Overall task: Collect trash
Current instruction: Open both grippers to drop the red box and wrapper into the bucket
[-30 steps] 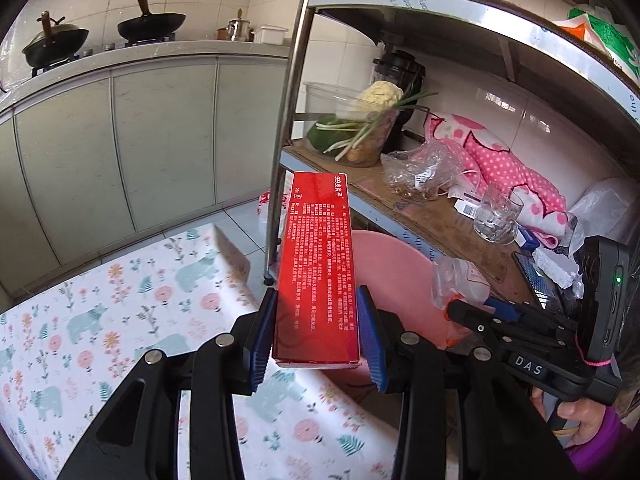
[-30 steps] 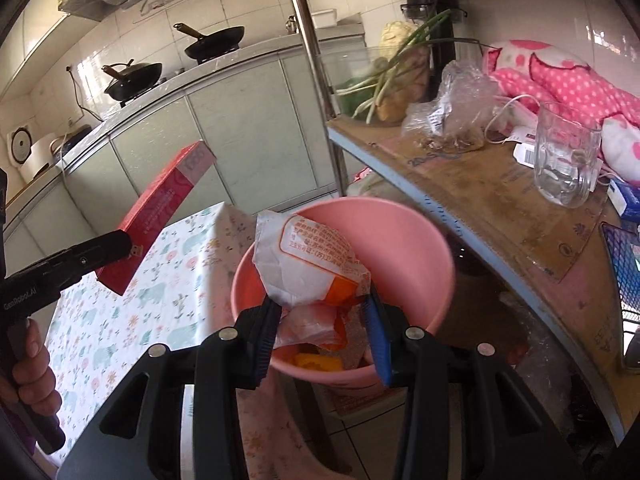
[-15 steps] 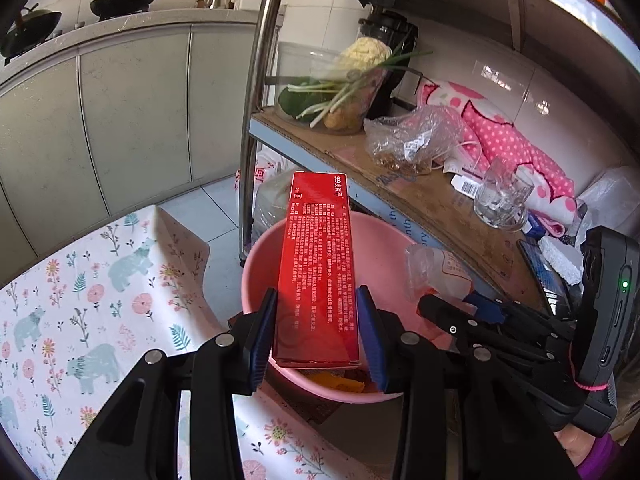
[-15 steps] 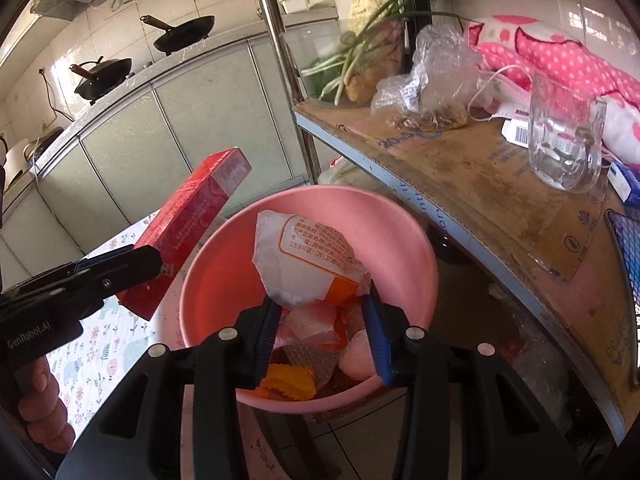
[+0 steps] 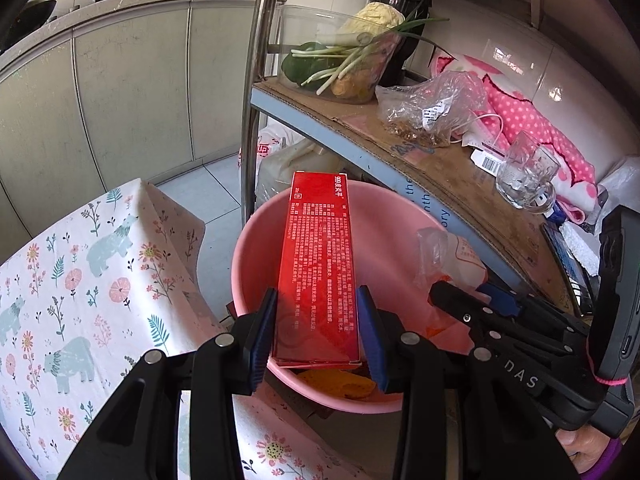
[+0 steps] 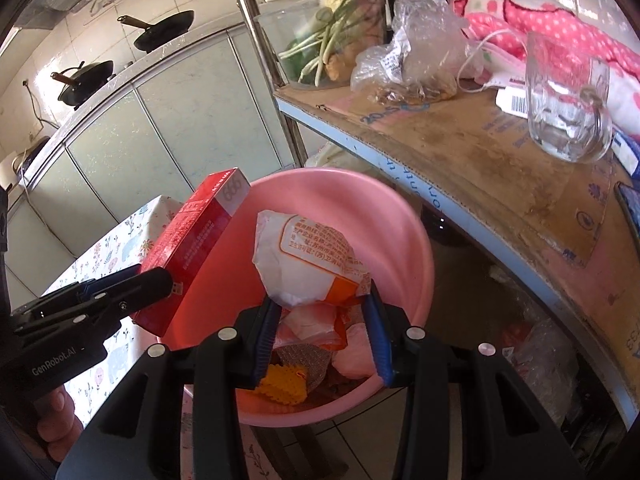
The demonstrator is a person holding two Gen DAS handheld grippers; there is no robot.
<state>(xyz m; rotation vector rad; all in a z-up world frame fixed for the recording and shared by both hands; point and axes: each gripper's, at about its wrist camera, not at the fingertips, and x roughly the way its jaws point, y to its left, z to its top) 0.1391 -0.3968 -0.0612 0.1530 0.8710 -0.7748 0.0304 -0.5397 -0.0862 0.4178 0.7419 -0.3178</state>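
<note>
The left gripper [image 5: 318, 332] is pinching a red box [image 5: 318, 268] by its near end, both blue pads pressing flat against the box's long sides. In the left wrist view the box is standing in the centre of the frame, its far end reaching over the far rim of a pink basin [image 5: 256, 240]. In the right wrist view the same box [image 6: 192, 244] is sitting at centre left, slanting over the basin's left rim [image 6: 424, 264], with the left gripper [image 6: 160, 284] entering from the lower left and a hand [image 6: 52, 412] gripping its handle at the bottom left edge.

The right gripper [image 6: 324, 312] is pinching a white and orange wrapper [image 6: 308, 260], pads closing on the crumpled lower part of it; the wrapper is hanging above the middle of the basin. In the left wrist view the right gripper [image 5: 460, 294] is coming in from the lower right with the wrapper [image 5: 452, 256] at its tip, over the basin's right side.

Inside the basin, at the lower centre of the right wrist view, a yellow ridged piece [image 6: 284, 384] and other crumpled packaging are lying on the bottom.

A flowered tablecloth [image 5: 80, 280] is filling the lower left of the left wrist view, just beside the basin. A shelf [image 6: 480, 168] is running across the upper right, carrying a glass mug [image 6: 568, 112] and a clear plastic bag [image 6: 412, 64].
</note>
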